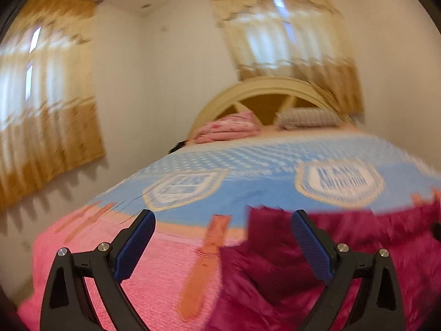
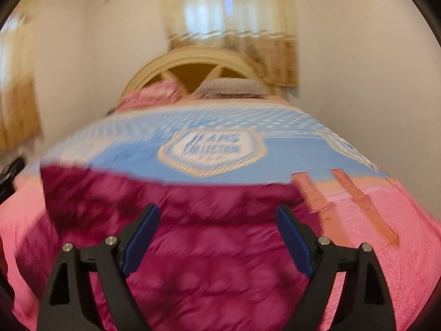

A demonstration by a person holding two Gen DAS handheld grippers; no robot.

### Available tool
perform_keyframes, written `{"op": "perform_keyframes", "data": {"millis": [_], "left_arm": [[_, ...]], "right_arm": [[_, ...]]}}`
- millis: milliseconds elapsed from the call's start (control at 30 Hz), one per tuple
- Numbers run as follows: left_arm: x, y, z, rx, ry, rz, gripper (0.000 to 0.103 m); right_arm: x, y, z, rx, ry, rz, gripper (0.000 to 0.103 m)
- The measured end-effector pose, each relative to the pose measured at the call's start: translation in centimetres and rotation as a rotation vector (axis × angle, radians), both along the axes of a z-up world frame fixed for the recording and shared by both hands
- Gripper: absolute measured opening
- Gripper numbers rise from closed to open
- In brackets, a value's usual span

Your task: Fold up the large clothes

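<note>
Left claw (image 1: 223, 218): released, empty.
Right claw (image 2: 217, 212): released, empty.
Magenta garment (image 2: 193, 248): near end of bed (image 2: 399, 234); blurred, near edge cut off.

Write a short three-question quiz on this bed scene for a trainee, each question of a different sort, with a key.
1. True or false: the left tongs are shut on the fuzzy magenta garment.
2. Multiple choice: the magenta garment lies on
A. a bare wooden floor
B. the pink and blue bedspread with shield emblems
C. a metal rack
3. Fill in: in the right wrist view, the open right tongs are over the ____ garment.

Key:
1. False; both pairs of tongs stand open and hold nothing.
2. B
3. magenta
</note>
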State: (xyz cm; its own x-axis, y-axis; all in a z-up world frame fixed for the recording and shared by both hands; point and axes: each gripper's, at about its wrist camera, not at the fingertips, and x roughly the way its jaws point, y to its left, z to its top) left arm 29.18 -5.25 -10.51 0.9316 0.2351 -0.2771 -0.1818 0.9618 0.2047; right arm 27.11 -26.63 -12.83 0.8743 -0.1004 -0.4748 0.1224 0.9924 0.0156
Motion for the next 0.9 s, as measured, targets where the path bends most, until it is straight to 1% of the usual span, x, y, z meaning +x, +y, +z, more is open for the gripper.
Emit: {"op": "perform_keyframes", "data": {"millis": [33, 100, 133, 200, 233, 267, 300, 400, 467, 533, 600, 667, 767, 833, 900], "left_arm": [[0.4, -1.0, -0.6, 0.038, 0.003, -0.015, 0.099], [1.8, -3.0, -1.9, 0.127, 0.019, -0.056, 0.099], [2.4, -3.5, -2.3, 0.151, 0.026, -0.063, 0.099], [5.1, -4.7, -3.5, 0.211, 0.071, -0.072, 0.099], [5.7, -4.8, -3.8, 0.219, 0.086, -0.063, 0.099], [7.2, -4.8, -4.4, 0.218, 0.121, -0.053, 0.099], [8.5, -4.6, -5.0, 0.208, 0.166, -0.036, 0.099], [11.4, -3.1, -7.2, 0.111, 0.293, 0.024, 0.099], [12.7, -2.3, -8.7, 0.055, 0.354, 0.045, 0.099], [13.4, -2.0, -9.7, 0.014, 0.387, 0.045, 0.099], [13.9, -2.2, -10.2, 0.006, 0.398, 0.044, 0.100], [14.4, -2.3, -10.6, 0.005, 0.425, 0.039, 0.102], [15.0, -1.7, -11.2, -0.044, 0.469, 0.025, 0.102], [15.1, -1.5, -11.4, -0.066, 0.477, 0.024, 0.102], [15.1, -1.5, -11.5, -0.065, 0.483, 0.023, 0.102]], "right_arm": [[0.2, 1.0, -0.6, -0.048, 0.002, 0.012, 0.087], [1.1, 1.6, -1.7, -0.113, 0.012, 0.007, 0.087], [1.9, 1.4, -2.2, -0.132, 0.034, 0.001, 0.087], [3.3, 0.7, -2.8, -0.148, 0.074, -0.015, 0.087], [4.0, 0.2, -3.0, -0.154, 0.089, -0.029, 0.087], [4.8, -0.5, -3.3, -0.162, 0.115, -0.044, 0.087], [5.3, -1.3, -3.7, -0.159, 0.135, -0.060, 0.087], [6.4, -3.3, -5.0, -0.123, 0.181, -0.099, 0.087], [6.8, -4.6, -5.8, -0.067, 0.203, -0.113, 0.087], [7.0, -4.9, -6.0, -0.047, 0.207, -0.112, 0.087], [7.1, -4.8, -6.1, -0.042, 0.216, -0.109, 0.087], [7.3, -5.2, -6.4, -0.023, 0.233, -0.113, 0.087], [7.4, -5.9, -6.8, 0.020, 0.249, -0.127, 0.088], [7.4, -5.9, -7.0, 0.029, 0.258, -0.131, 0.088], [7.6, -5.7, -7.1, 0.022, 0.267, -0.133, 0.089]]}}
